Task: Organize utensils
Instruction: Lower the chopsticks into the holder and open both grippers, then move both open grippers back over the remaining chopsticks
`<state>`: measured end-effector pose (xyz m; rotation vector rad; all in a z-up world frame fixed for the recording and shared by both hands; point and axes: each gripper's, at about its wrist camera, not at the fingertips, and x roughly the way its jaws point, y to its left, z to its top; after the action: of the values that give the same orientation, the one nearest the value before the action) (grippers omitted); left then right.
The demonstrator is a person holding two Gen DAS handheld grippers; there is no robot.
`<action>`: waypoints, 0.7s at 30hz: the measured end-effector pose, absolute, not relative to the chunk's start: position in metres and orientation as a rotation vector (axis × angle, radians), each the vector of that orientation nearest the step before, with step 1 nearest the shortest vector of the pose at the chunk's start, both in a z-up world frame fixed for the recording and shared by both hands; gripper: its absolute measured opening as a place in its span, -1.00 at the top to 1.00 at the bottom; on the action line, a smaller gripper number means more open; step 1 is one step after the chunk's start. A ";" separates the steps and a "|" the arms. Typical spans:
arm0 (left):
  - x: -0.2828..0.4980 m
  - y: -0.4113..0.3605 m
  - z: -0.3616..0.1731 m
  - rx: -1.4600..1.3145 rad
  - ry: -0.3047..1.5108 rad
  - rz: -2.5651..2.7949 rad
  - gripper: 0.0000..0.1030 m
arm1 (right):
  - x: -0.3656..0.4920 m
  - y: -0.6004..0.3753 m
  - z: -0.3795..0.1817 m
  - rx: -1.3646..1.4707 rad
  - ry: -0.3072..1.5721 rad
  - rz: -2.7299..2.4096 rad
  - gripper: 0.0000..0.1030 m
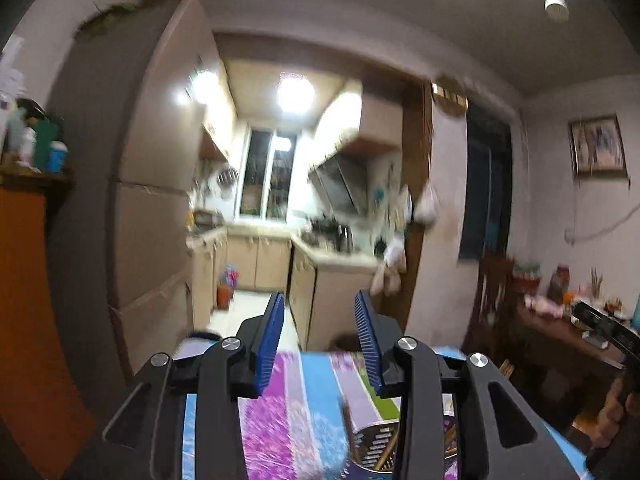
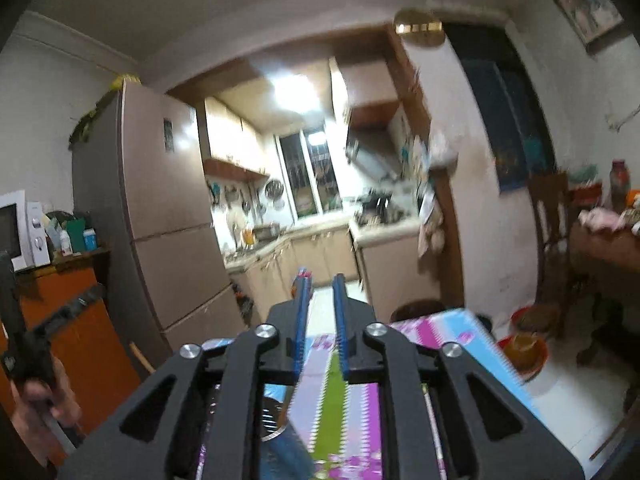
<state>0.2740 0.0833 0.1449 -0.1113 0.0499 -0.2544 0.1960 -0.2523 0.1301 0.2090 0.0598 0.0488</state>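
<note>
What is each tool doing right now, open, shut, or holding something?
Left tool: open, nothing between its fingers.
Right tool: fingers close together with a narrow gap; whether it grips anything cannot be told.

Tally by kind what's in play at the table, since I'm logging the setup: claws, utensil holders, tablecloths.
Claws: 2 (left claw, right claw)
Metal utensil holder: 1
Striped tablecloth: 1
Total: 4

- Two grippers are counted: left gripper (image 1: 320, 320), right gripper (image 2: 322, 300).
- One utensil holder (image 1: 376, 446).
- One refrigerator (image 2: 160, 208).
- One microwave (image 2: 18, 230).
</note>
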 end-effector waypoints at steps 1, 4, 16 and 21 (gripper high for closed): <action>0.261 0.091 0.151 -0.104 0.036 -0.238 0.27 | 0.173 -0.262 0.136 0.192 0.040 0.037 0.62; 0.203 0.112 0.162 -0.036 -0.010 -0.202 0.27 | 0.113 -0.284 0.141 0.151 0.019 0.030 0.62; 0.003 0.102 0.035 0.265 0.229 -0.230 0.27 | -0.048 -0.281 0.035 -0.017 0.295 -0.130 0.60; -0.025 0.096 -0.032 0.217 0.391 -0.247 0.27 | -0.069 -0.250 -0.026 -0.025 0.446 -0.121 0.54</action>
<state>-0.0247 0.0957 -0.0322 0.2173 0.3914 -0.2466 -0.0693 -0.2499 -0.0262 -0.0245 0.4463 -0.1205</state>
